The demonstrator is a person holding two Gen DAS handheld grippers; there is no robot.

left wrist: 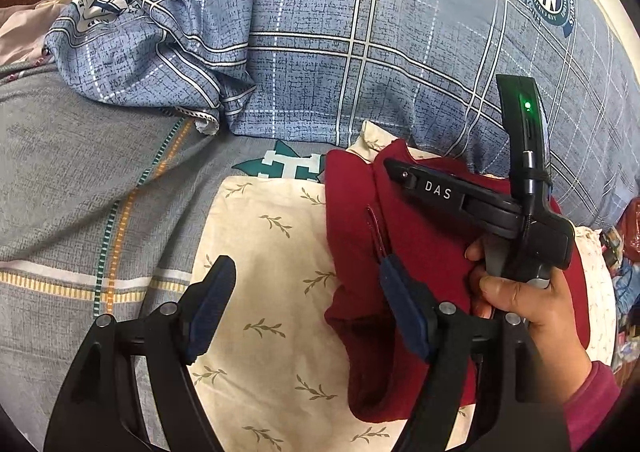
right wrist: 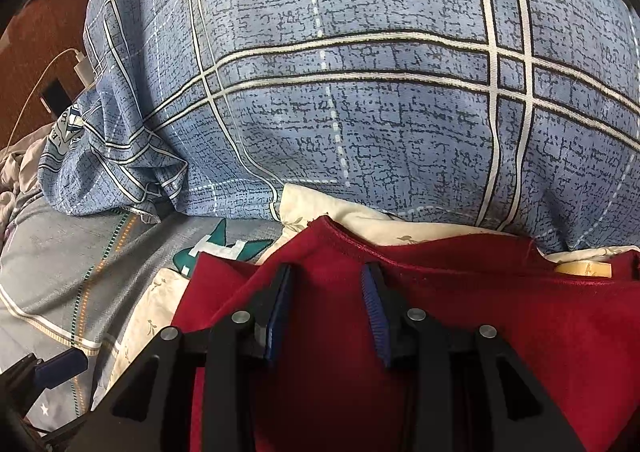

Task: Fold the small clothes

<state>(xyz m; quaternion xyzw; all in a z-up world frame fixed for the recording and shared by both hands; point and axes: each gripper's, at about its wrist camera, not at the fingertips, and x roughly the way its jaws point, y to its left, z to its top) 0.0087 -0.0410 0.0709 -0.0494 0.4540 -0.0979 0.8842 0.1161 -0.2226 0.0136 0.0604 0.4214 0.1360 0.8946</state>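
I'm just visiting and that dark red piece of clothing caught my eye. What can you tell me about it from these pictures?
The dark red garment looks like soft, fleecy fabric with a stitched hem along its far edge. It lies partly folded and rumpled on a cream leaf-print cloth, below a blue plaid quilt. The right gripper sits over it, with red fabric between the parted fingers. The left gripper is open at its left edge.

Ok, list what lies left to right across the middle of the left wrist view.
Grey striped bedsheet → cream leaf-print cloth → red garment → right gripper's handle in a hand.
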